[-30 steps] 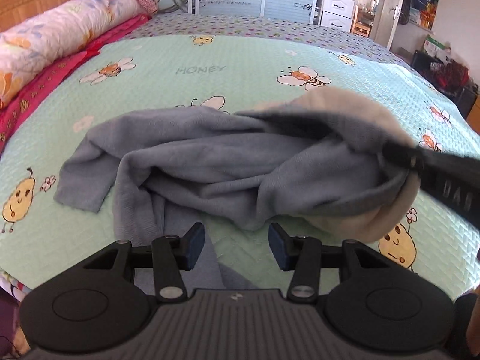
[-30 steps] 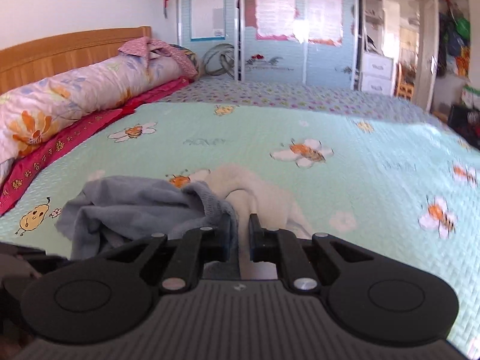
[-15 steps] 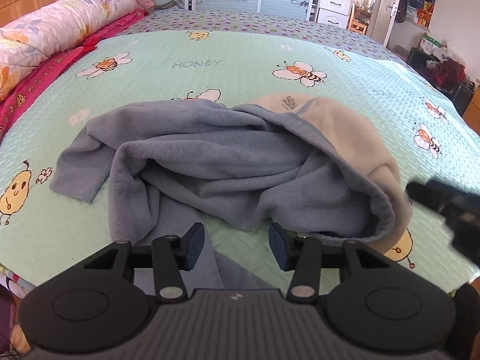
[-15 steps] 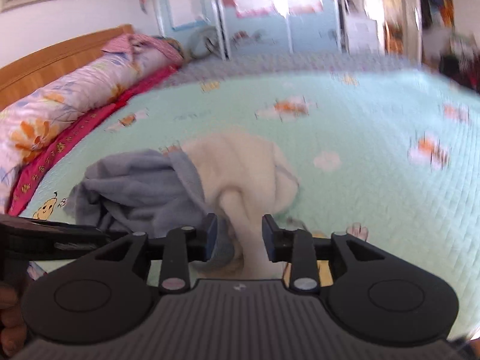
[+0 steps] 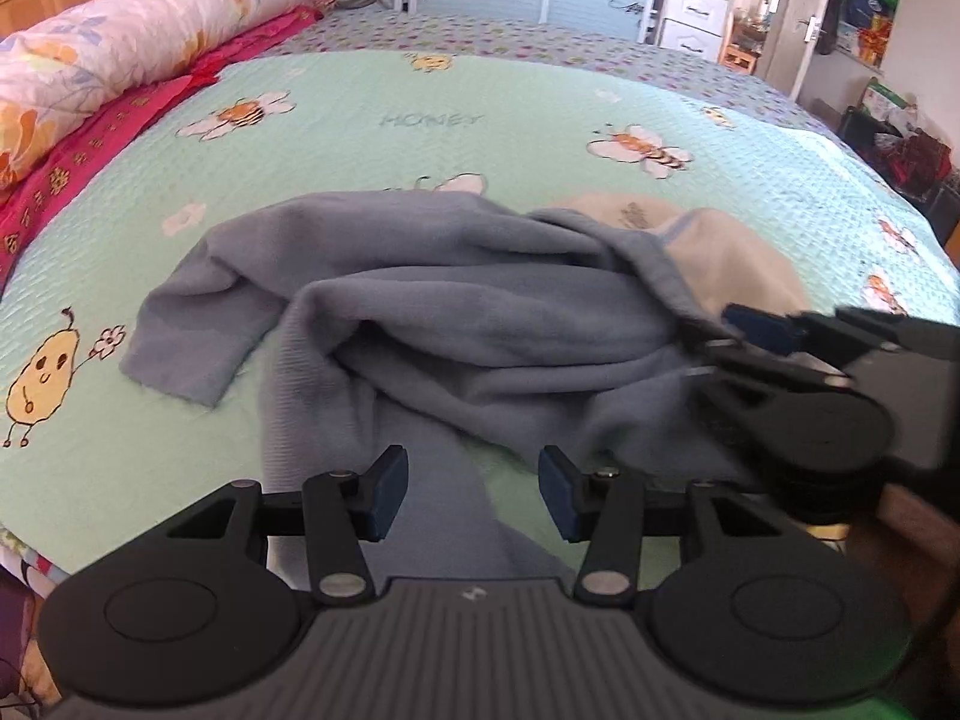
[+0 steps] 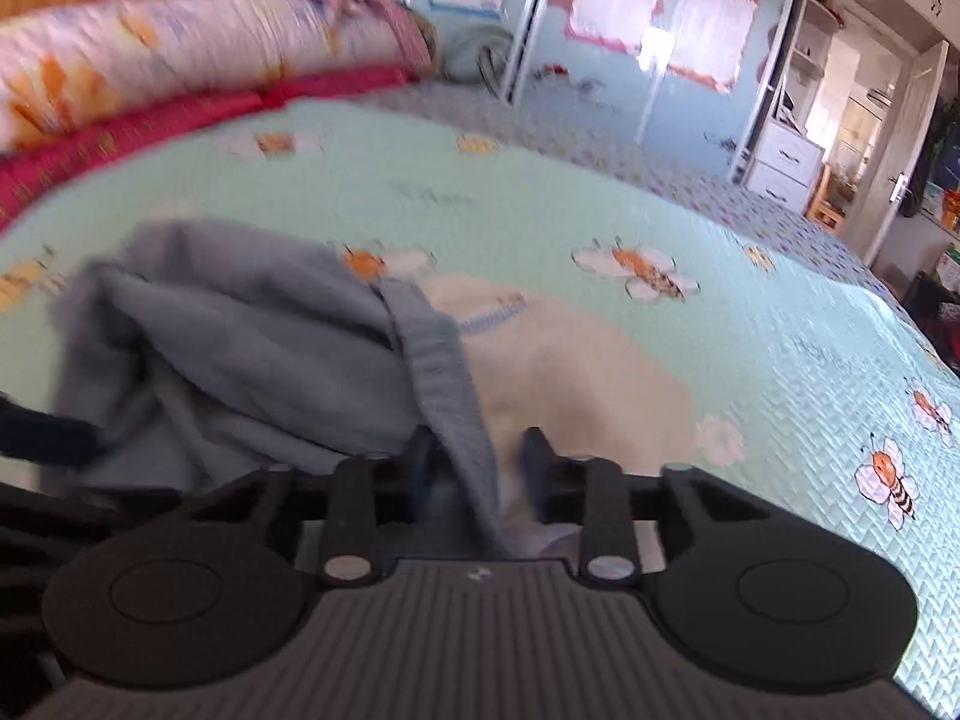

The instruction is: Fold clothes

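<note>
Left wrist view: blue-grey garment [image 5: 456,324] crumpled on green bee-print bedspread [image 5: 492,138], cream lining [image 5: 726,258] turned out at its right end, one sleeve or corner spread flat toward the left. Left gripper [image 5: 468,489] low over the near edge of the cloth, jaws apart, a strip of fabric running between the pads without touching either; released, gripping nothing. Right gripper [image 5: 729,339] entering from the right, blurred, tips at the ribbed blue hem where grey meets cream.

Right wrist view: right gripper [image 6: 480,468] with jaws closing, ribbed hem [image 6: 456,396] and a fold of cream cloth hanging down between the fingers [image 6: 537,450]. Left pad mostly hidden behind the hem; cannot tell for certain whether the pads already press the cloth, picture smeared by motion. Dark tip of left gripper [image 6: 48,438] at the left edge, beside the grey bulk. Floral bolster [image 6: 180,66] and red blanket [image 6: 150,126] along the far left side of the bed, wardrobe doors [image 6: 600,54] beyond.
</note>
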Motion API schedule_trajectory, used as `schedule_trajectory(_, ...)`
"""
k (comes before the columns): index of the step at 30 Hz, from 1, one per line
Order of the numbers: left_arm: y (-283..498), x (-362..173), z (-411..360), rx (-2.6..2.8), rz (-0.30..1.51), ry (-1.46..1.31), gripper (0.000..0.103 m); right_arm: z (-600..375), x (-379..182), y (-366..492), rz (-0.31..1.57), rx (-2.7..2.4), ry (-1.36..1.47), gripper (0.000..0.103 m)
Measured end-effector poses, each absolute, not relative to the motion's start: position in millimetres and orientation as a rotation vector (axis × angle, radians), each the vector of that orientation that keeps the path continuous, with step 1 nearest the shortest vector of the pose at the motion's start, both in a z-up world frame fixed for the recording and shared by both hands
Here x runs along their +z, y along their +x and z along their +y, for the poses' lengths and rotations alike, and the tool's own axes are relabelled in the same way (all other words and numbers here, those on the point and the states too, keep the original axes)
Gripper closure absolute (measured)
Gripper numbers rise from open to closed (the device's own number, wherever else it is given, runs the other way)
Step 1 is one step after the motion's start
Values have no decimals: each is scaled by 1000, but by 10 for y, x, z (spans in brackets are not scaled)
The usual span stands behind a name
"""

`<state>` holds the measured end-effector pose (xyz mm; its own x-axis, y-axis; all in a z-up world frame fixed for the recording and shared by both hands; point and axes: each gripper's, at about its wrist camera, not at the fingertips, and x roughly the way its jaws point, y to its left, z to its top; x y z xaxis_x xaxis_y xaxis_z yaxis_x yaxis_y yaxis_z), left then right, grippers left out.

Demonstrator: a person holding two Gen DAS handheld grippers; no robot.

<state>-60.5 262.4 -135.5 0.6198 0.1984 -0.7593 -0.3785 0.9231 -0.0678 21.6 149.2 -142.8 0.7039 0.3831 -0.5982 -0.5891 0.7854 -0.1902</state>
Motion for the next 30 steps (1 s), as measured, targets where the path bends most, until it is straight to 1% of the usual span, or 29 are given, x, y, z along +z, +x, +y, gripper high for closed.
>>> schedule_trajectory(1,-598,-1348,2673,340,836,-236,52,1444,-1395,226,569,566,-359,92)
schedule_trajectory(3,-559,-1320,2743,342,824,-242,52,1260,-1236,232,547,560,-272,93)
schedule_trajectory(8,-454,-1222,2773,341,786,-239,52,568,-577,276,427,500,-49,94)
schedule_trajectory(10,-459,-1188,2732,330,768,-254,52,331,-472,294,437,503,4,94)
schedule_trajectory(13,-465,-1167,2591,297,759,-248,52,191,-700,266,535,501,-34,94)
schedule_trajectory(18,-415,-1115,2443,266,761,-183,52,188,-1180,-80,658,566,-39,93)
schedule_trajectory(19,-388,-1084,2457,274,758,-173,52,198,-1222,-153,671,574,-45,92)
schedule_trajectory(21,-305,-997,2540,275,744,-160,52,224,-1122,-261,622,580,-54,90)
schedule_trajectory(23,-184,-917,2617,264,729,-119,52,251,-1004,-366,566,584,-62,82)
schedule_trajectory(24,-111,-885,2648,257,725,-89,52,252,-919,-397,528,588,-51,76)
schedule_trajectory(25,-20,-875,2667,247,732,-52,52,257,-825,-394,492,590,-37,54)
schedule_trajectory(26,81,-884,2678,232,747,-16,52,277,-742,-388,458,589,-24,30)
schedule_trajectory(27,182,-907,2685,213,765,21,52,319,-699,-369,431,589,-27,25)
schedule_trajectory(28,280,-970,2686,188,794,56,52,364,-664,-345,406,589,-34,24)
schedule_trajectory(30,452,-1161,2685,141,869,109,52,572,-697,-198,425,604,-100,24)
